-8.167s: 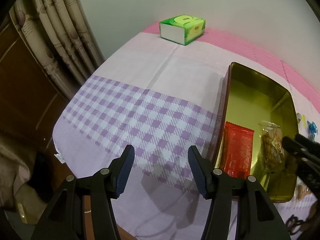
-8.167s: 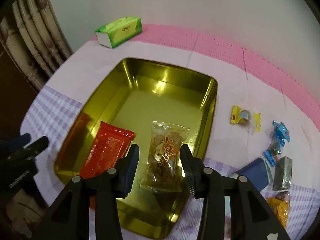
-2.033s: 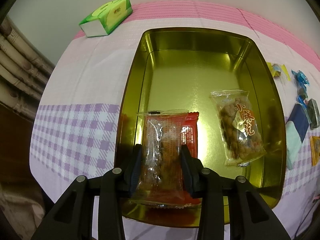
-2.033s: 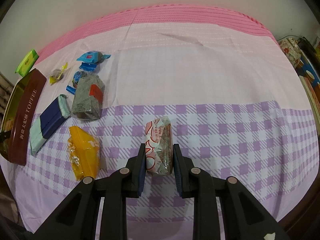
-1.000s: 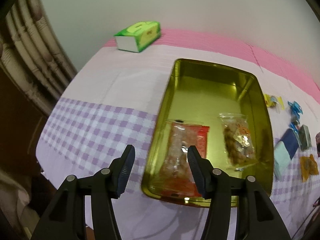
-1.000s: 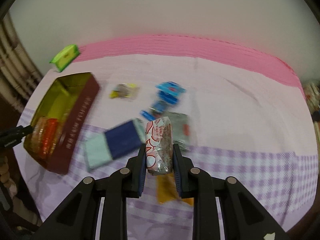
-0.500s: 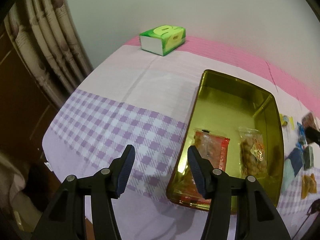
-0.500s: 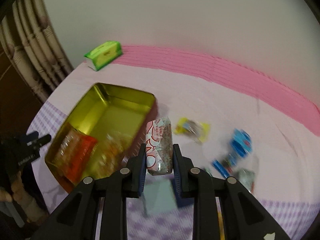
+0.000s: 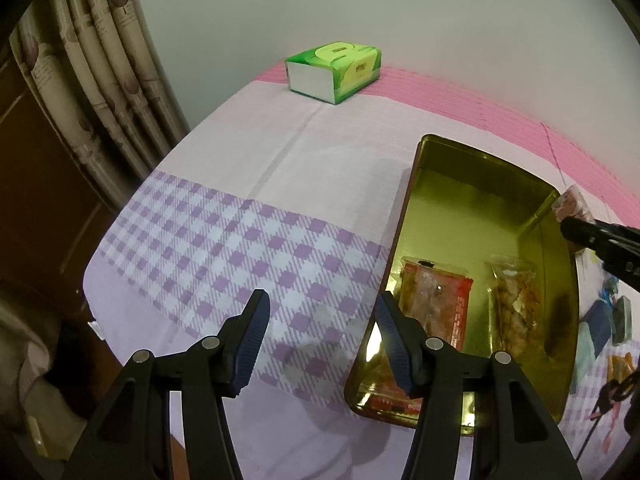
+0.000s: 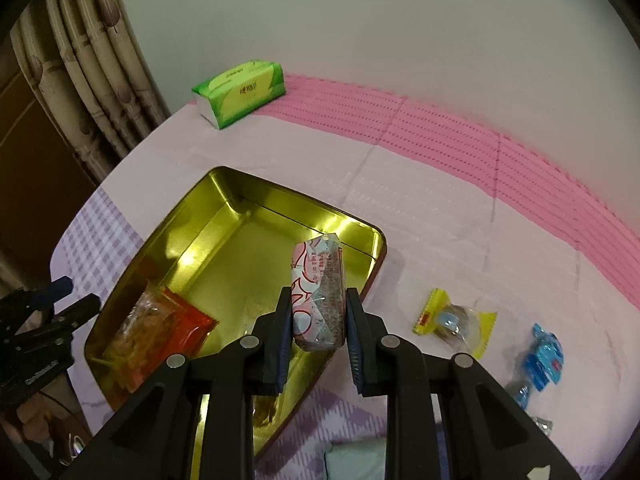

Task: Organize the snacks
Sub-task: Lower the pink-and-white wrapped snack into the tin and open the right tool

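The right gripper (image 10: 318,320) is clamped on a pink-and-white wrapped snack (image 10: 318,296), gripping its lower half between both fingers so the packet stands on end, and it hangs above the near right part of the gold tin (image 10: 224,196), pointing forward and down over the tin's right rim. From the left wrist view that same gripper (image 9: 576,226) pokes in from the right edge at the tin's far right corner, the packet (image 9: 570,204) just peeking beyond its tip. The left gripper (image 9: 320,328) sits low and off to the tin's left, its 2 fingers spread wide with nothing between them, over the purple checked cloth (image 9: 224,248) with its right finger just over the tin's (image 9: 412,184) left wall. Inside the tin lie 2 red and clear packets (image 9: 434,304) overlapping, and a clear bag of brown snacks (image 9: 514,300) beside them. On the cloth to the tin's right rest a yellow-wrapped sweet (image 10: 454,320) and a blue-wrapped sweet (image 10: 542,360). A green tissue box (image 10: 240,92) sits at the far edge.
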Demonstrator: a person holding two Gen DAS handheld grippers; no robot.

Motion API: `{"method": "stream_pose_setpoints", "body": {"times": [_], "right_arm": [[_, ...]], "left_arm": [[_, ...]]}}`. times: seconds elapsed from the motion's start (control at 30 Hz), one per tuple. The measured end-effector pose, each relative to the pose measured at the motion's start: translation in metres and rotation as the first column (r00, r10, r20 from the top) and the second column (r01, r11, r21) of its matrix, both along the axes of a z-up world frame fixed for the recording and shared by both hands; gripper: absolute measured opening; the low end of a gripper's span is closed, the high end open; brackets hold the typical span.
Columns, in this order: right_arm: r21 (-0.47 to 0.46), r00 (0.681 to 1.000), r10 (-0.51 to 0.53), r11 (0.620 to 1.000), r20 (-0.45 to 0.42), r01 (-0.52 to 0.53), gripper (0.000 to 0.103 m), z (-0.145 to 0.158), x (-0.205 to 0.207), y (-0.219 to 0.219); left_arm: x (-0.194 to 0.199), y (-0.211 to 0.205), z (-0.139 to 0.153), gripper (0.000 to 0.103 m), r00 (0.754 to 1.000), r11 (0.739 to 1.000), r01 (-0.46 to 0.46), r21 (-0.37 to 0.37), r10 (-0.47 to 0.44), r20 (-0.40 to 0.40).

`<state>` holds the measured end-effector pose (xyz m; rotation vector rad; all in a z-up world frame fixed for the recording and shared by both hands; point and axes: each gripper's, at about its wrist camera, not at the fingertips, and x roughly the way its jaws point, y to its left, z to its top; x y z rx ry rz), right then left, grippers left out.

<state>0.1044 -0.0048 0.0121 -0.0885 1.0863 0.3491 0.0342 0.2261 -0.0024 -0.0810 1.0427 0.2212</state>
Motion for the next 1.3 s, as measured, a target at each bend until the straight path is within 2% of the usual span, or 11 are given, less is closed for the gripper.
{"method": "stream_pose_setpoints", "body": {"times": [0.53,0.77,1.3], "right_arm": [[-0.070,0.999,0.041,0.997,-0.002,-0.041,0.020,-0.016,0.025,0.022],[-0.092,0.998,0.056,0.994,0.006,-0.055,0.020,-0.019,0.023,0.028],[-0.019,1.000,0.007,1.000,0.001,-0.007,0.026,-0.011,0.023,0.016]], "left_arm": [[0.001,0.022,-0.002,0.056,0.995,0.995,-0.102,-0.018,0.102,-0.009],[0.001,0.027,-0.005,0.056,0.993,0.993,-0.115,-0.028,0.114,-0.020],[0.002,0.025,-0.006,0.056,0.994,0.994,-0.108,-0.028,0.108,-0.020]]}}
